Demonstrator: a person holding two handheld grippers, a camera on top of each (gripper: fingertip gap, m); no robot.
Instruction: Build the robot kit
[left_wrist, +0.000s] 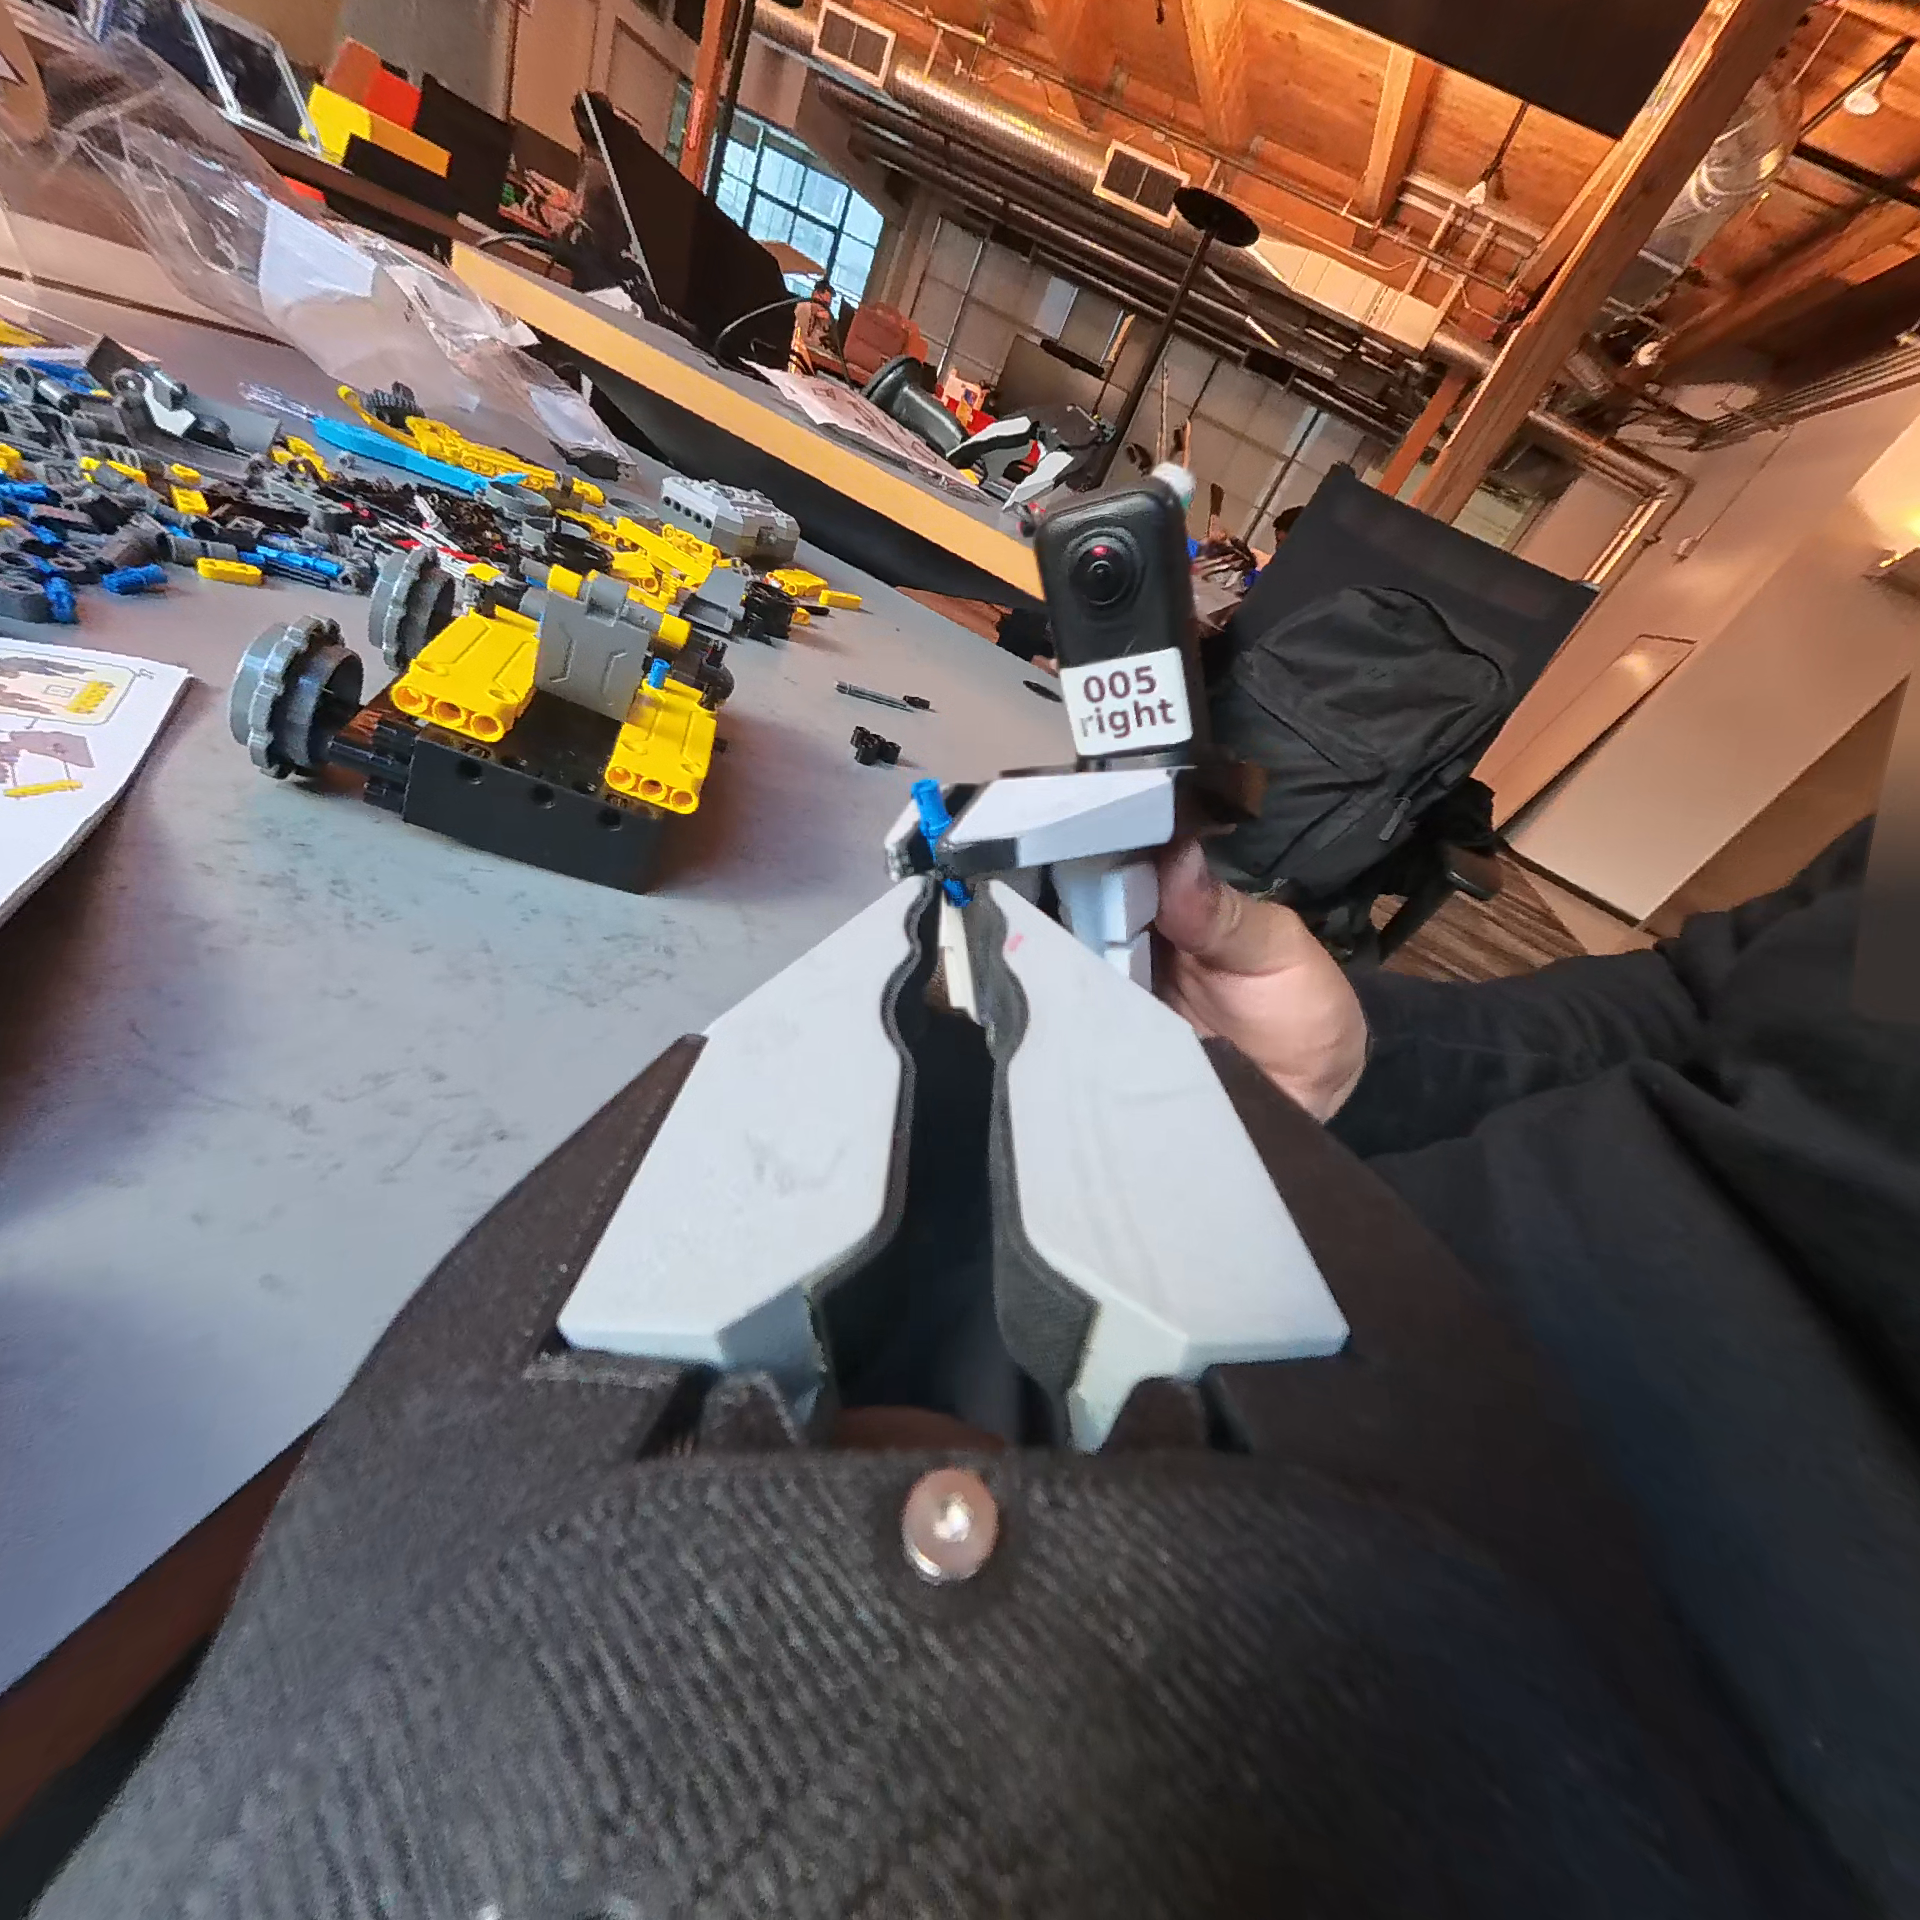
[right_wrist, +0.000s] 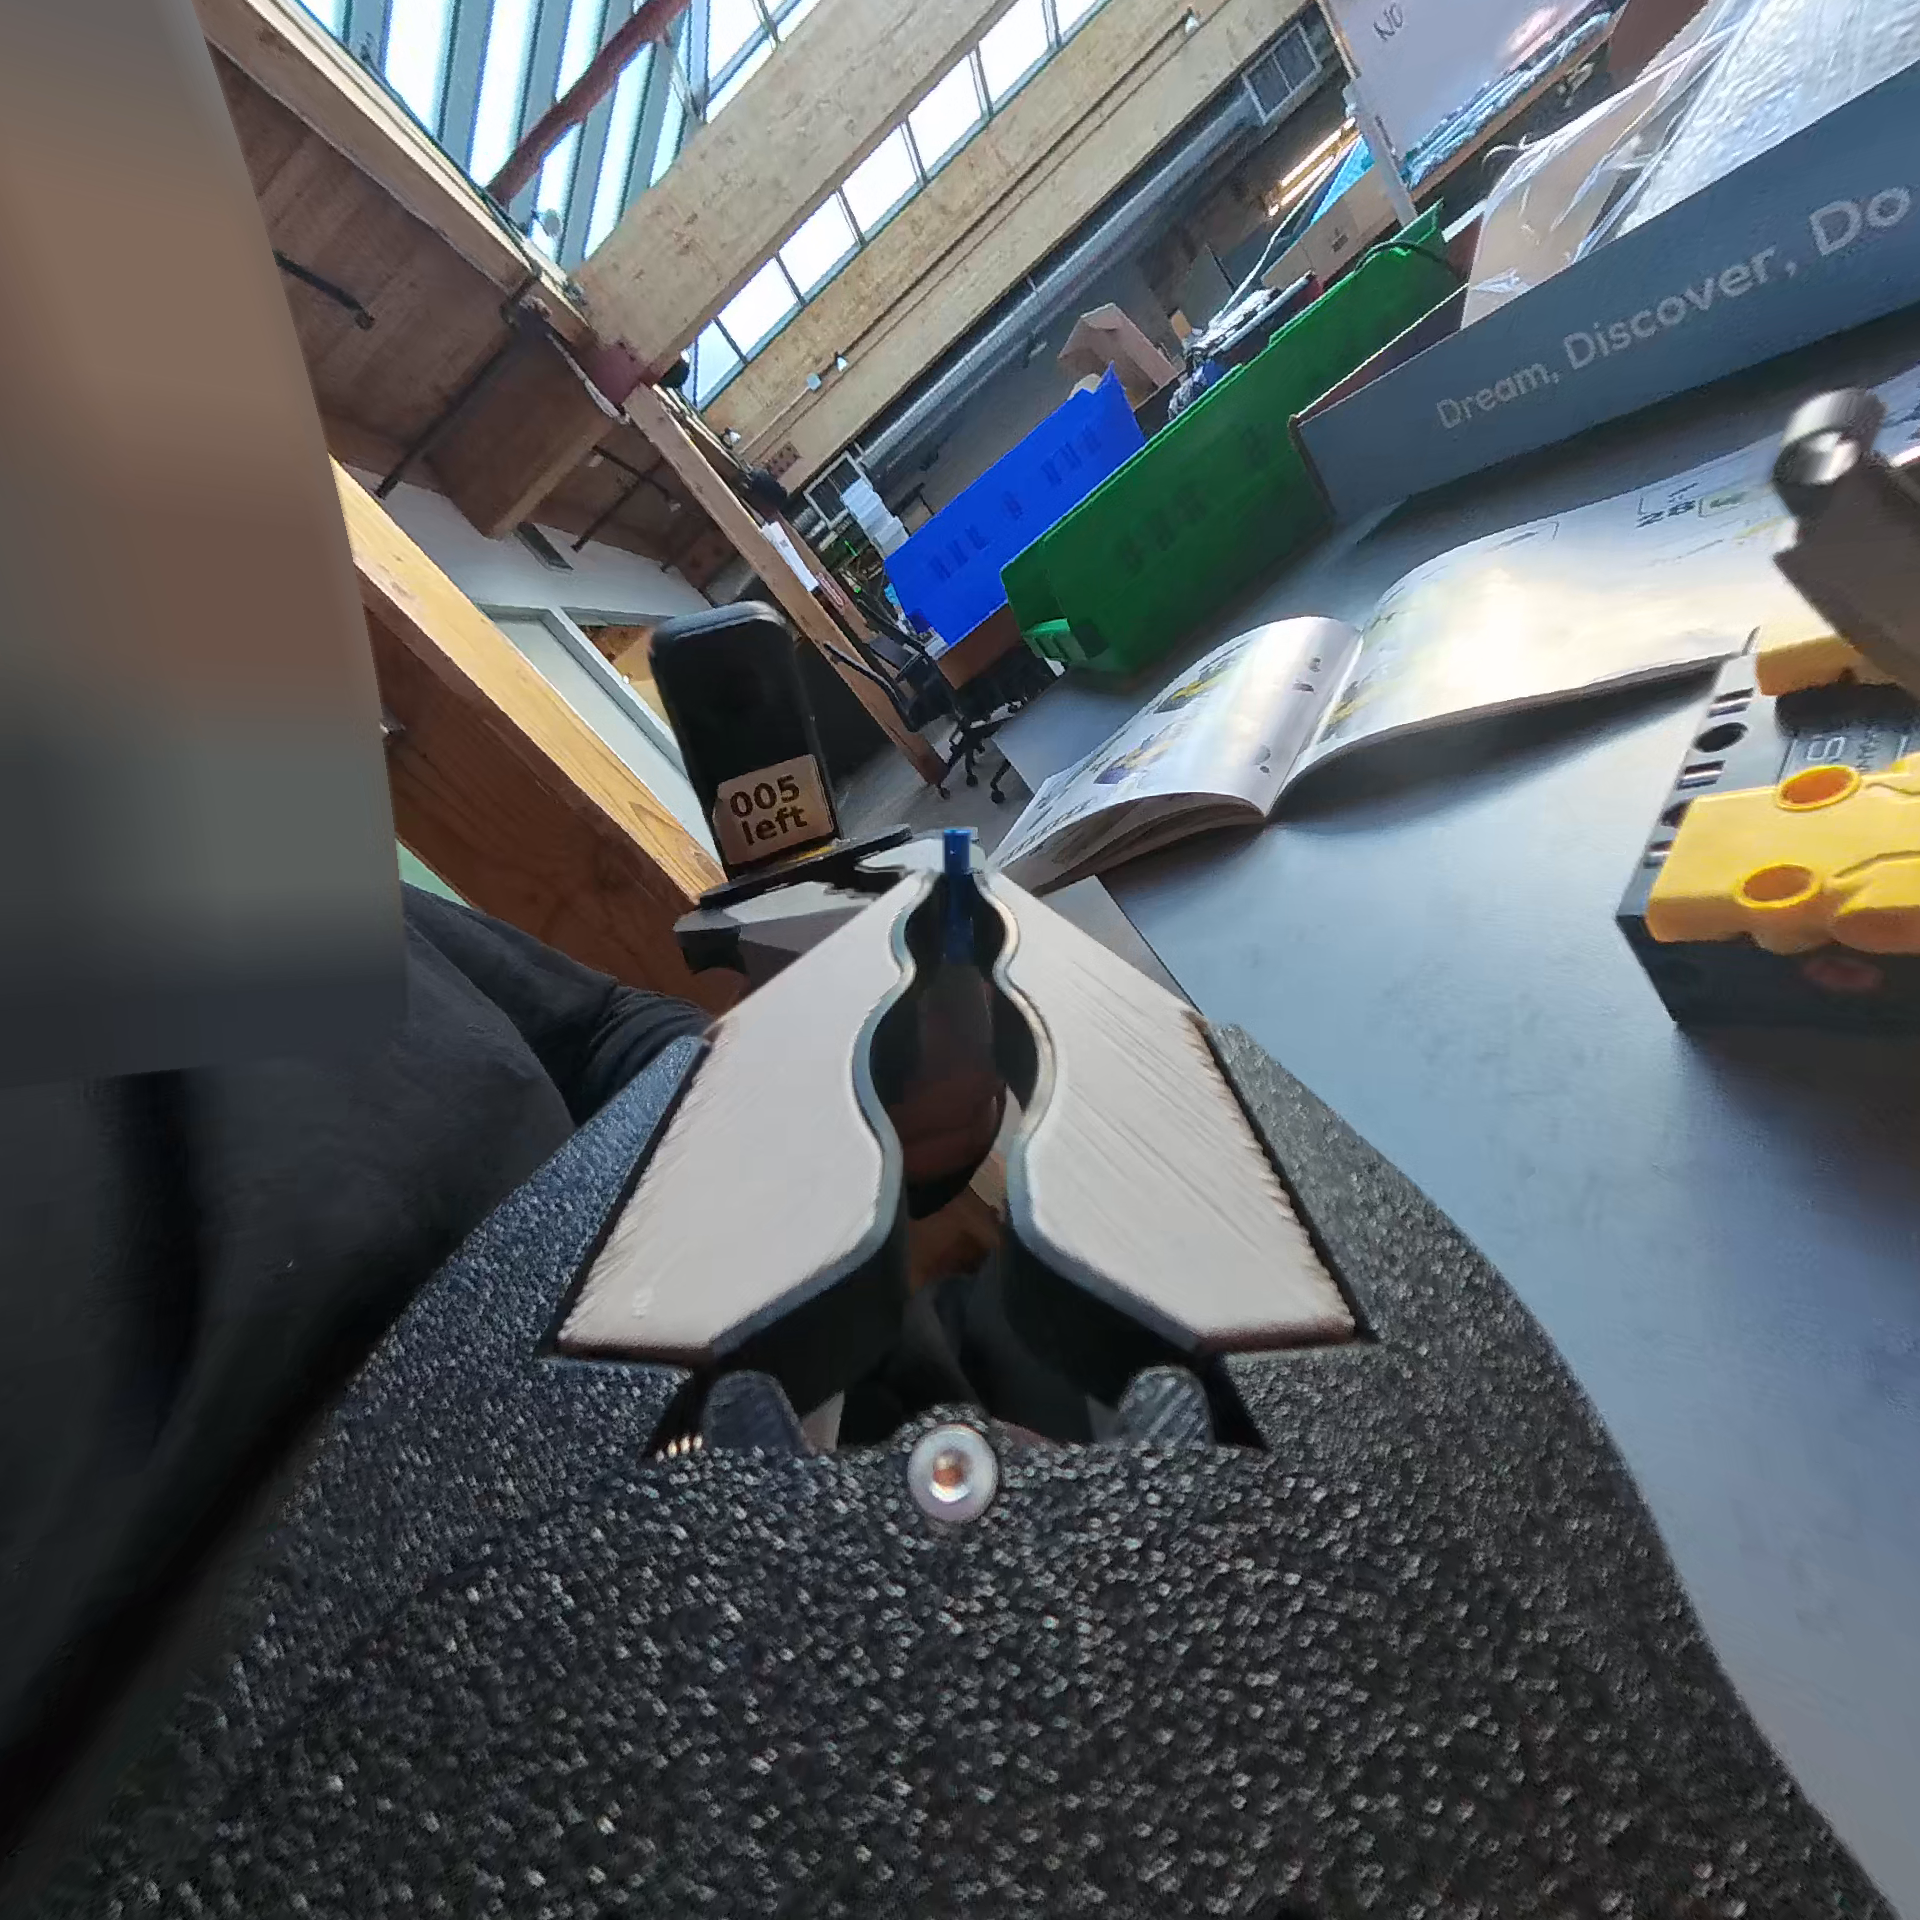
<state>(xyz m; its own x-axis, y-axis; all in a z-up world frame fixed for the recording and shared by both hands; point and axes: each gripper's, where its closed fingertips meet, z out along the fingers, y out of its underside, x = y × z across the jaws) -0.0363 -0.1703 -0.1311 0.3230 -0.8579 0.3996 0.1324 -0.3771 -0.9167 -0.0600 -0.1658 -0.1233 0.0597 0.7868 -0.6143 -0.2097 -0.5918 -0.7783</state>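
My left gripper (left_wrist: 951, 914) is shut on a small pale piece (left_wrist: 958, 971) with a blue bit at its tip. My right gripper (right_wrist: 954, 894) is shut on a small blue pin (right_wrist: 954, 909). In the left wrist view the right gripper (left_wrist: 920, 847) shows just beyond my left fingertips, held by a hand (left_wrist: 1247, 966), with the blue pin (left_wrist: 925, 802) sticking up from it. The two grippers' tips almost touch, above the grey table's (left_wrist: 312, 1091) near edge. In the right wrist view the left gripper shows only as its dark camera mount (right_wrist: 769, 748).
A partly built yellow and black wheeled model (left_wrist: 540, 717) stands on the table, also in the right wrist view (right_wrist: 1787, 862). Loose yellow, blue and grey pieces (left_wrist: 208, 499) and plastic bags (left_wrist: 312, 260) lie behind it. An open booklet (right_wrist: 1351, 707), a grey box (right_wrist: 1662, 312) and a black backpack (left_wrist: 1351, 727) are nearby. My two grippers' fingertips are within a few centimetres of each other.
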